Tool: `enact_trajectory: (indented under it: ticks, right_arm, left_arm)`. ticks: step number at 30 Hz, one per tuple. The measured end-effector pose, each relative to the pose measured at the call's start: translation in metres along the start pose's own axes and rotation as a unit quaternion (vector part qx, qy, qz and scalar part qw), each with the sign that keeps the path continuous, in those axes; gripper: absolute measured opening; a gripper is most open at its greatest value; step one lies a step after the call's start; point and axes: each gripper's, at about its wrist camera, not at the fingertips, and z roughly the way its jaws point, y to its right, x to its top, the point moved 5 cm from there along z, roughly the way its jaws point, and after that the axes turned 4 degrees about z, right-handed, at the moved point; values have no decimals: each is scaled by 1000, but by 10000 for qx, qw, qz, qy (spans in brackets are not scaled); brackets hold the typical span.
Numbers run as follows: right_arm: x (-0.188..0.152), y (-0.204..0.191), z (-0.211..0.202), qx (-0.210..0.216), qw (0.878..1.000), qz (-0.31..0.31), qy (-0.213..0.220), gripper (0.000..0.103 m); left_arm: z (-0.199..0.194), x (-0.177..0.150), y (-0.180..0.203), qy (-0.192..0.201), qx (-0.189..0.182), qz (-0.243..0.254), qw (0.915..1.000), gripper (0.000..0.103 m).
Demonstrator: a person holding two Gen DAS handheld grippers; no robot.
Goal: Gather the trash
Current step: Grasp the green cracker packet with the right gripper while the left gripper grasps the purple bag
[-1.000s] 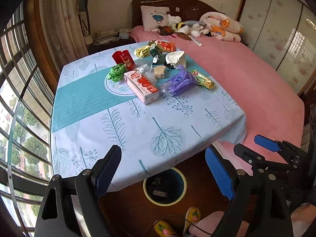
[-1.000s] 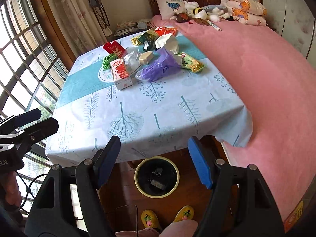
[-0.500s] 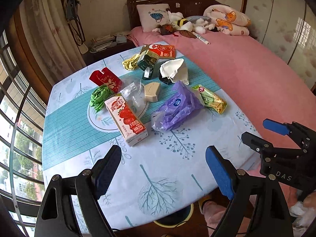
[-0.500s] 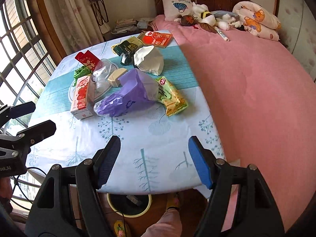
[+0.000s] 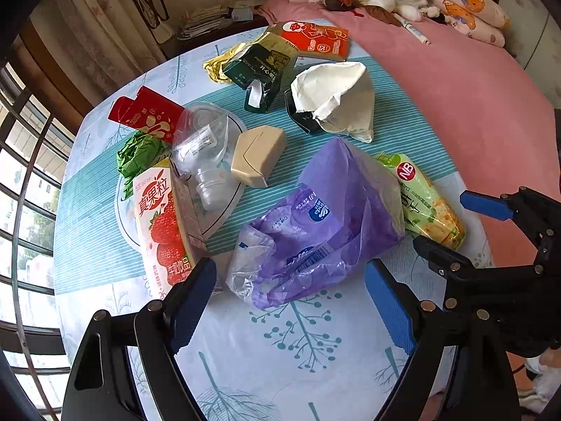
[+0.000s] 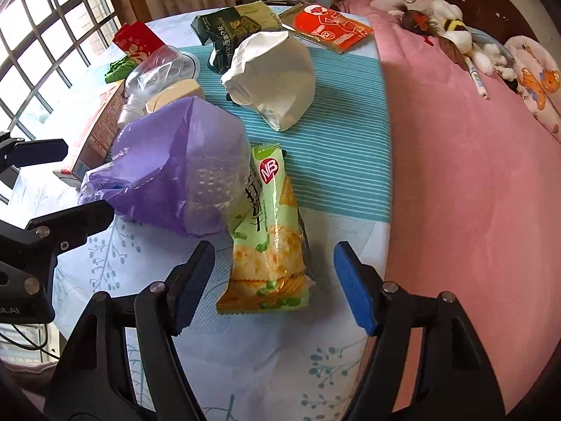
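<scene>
Okay, left wrist view: your left gripper (image 5: pixel 291 301) is spread wide, empty, facing the purple bag (image 5: pixel 315 224); thin plastic may slip or drag the strawberry carton (image 5: pixel 163 226). Right wrist view: your right gripper (image 6: pixel 273 280) gapes empty around the green cracker packet (image 6: pixel 268 235), not touching; a crooked pinch could tear it. Leaf-print tablecloth (image 6: pixel 280 351), pink bed (image 6: pixel 473 175) beside, barred window (image 6: pixel 52 35).

home bedroom | pink bed (image 6: pixel 473 161) | pillows (image 5: pixel 466 1) | curtain (image 5: pixel 94 35)

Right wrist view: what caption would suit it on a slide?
Open right claw poised around a green cracker packet beside a purple plastic bag on a trash-strewn table.
</scene>
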Motion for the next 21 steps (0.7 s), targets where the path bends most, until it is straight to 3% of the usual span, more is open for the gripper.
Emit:
enact_trajectory:
  ticks: [5, 16, 21]
  right_arm:
    - [11, 4, 20, 202, 9995, -204, -90, 46]
    - [19, 14, 20, 524, 9983, -224, -129, 35]
    - [19, 14, 19, 594, 9980, -180, -92, 34]
  left_arm:
    - [20, 12, 7, -118, 90, 36, 9999, 88]
    - [60, 31, 19, -399, 11, -103, 9992, 87]
    - [80, 35, 17, -661, -222, -277, 9972, 63]
